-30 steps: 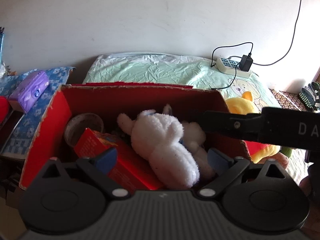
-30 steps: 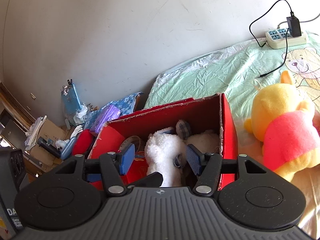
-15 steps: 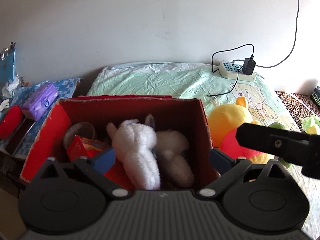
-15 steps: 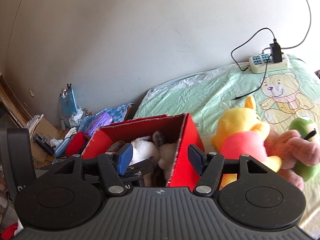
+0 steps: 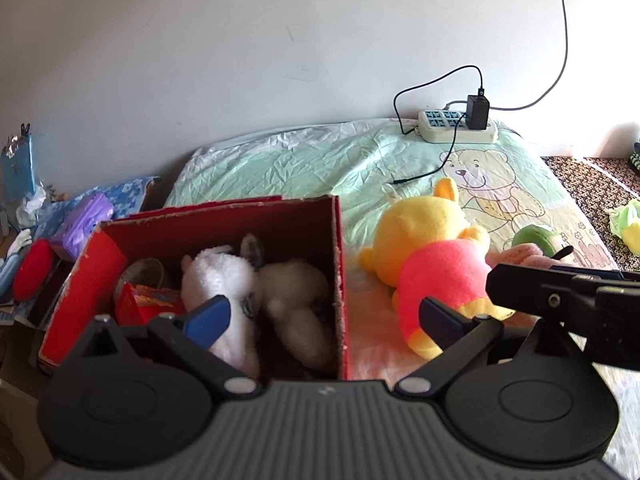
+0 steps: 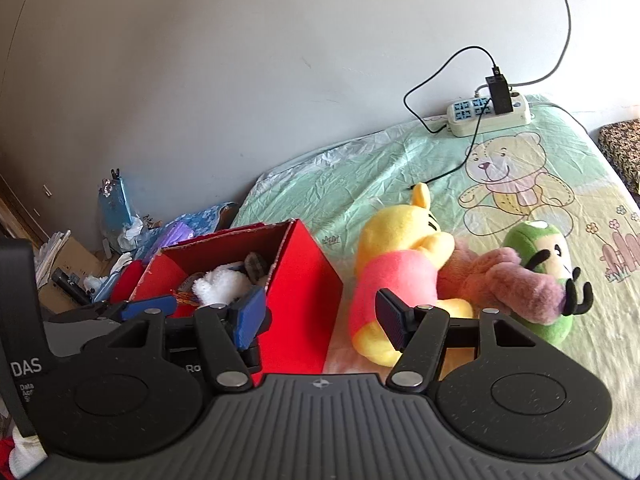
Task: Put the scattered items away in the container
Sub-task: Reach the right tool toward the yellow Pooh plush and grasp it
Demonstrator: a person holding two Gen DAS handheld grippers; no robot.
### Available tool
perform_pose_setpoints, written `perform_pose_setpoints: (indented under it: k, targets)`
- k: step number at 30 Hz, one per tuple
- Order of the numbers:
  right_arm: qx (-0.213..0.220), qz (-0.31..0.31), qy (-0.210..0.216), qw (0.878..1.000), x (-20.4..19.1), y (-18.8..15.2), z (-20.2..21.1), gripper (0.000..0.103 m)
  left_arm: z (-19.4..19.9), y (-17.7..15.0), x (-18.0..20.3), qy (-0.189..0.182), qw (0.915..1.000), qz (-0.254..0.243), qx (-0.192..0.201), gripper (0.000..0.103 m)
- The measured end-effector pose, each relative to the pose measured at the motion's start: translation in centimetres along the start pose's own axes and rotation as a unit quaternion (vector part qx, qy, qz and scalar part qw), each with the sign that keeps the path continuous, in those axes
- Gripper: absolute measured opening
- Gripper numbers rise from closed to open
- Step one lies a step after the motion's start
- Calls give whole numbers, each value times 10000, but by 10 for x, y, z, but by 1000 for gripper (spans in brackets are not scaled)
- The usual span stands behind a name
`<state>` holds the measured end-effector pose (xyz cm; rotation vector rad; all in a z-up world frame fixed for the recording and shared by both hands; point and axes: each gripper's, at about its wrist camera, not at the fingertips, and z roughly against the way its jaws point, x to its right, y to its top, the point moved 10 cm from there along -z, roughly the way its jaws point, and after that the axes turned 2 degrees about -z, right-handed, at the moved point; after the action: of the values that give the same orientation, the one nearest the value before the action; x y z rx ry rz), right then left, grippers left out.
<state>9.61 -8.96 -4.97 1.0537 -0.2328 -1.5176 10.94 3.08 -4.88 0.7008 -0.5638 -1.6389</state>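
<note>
1. My left gripper [image 5: 322, 317], its blue-padded fingers spread wide and holding nothing, hangs over the near end of the open red cardboard box [image 5: 338, 280] that stands at the left edge of the bed.

2. Inside the red cardboard box lie a fluffy white plush toy [image 5: 218, 276], a cream plush toy [image 5: 296, 292] touching it on the right, a red printed carton [image 5: 138, 306] at the left wall and a round dull bowl [image 5: 144, 274] behind the carton.

3. My right gripper [image 6: 320, 320], fingers likewise apart and empty, points at the gap between the box's red outer wall [image 6: 304, 300] and the yellow plush bear in a pink shirt [image 6: 396, 276].

4. The yellow plush bear lies on the pale green cartoon-print bed sheet [image 6: 360, 172] just beside the box's right wall, outside the container.

5. A dusty-pink plush toy [image 6: 500, 280] lies pressed against the bear's right side, and a green plush toy with a cream face and black limbs [image 6: 540, 252] touches it on the far side; both are on the sheet, outside the box.

6. A white power strip with blue sockets [image 6: 480, 114] rests at the far edge of the bed against the wall, a black charger [image 6: 498, 94] plugged into it and its thin black cable [image 6: 460, 160] trailing across the sheet.

7. Beyond the bed's left edge sit a purple soft pack [image 5: 82, 220] on blue floral cloth [image 5: 124, 198] and a red rounded cushion [image 5: 34, 268].

8. In the left wrist view, the right gripper's black body [image 5: 560, 300] crosses the right-hand side, in front of the pink plush.
</note>
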Motion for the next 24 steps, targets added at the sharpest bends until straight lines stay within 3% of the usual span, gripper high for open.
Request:
perform_pose_setpoints:
  k: [9,18,24]
  targets:
    - [-225,-675,-454,9964,69,-11,12,64,-4,-4,50,-485,9986,-111,-204,99]
    - [13,-818,-637,9946,85,2,22,64,-14,7,81,-619,9968,-384,-330,100]
    - [31,-758,-606,9953,88,9,18,62,-29,2,86,-690,9957,-288,-541,100]
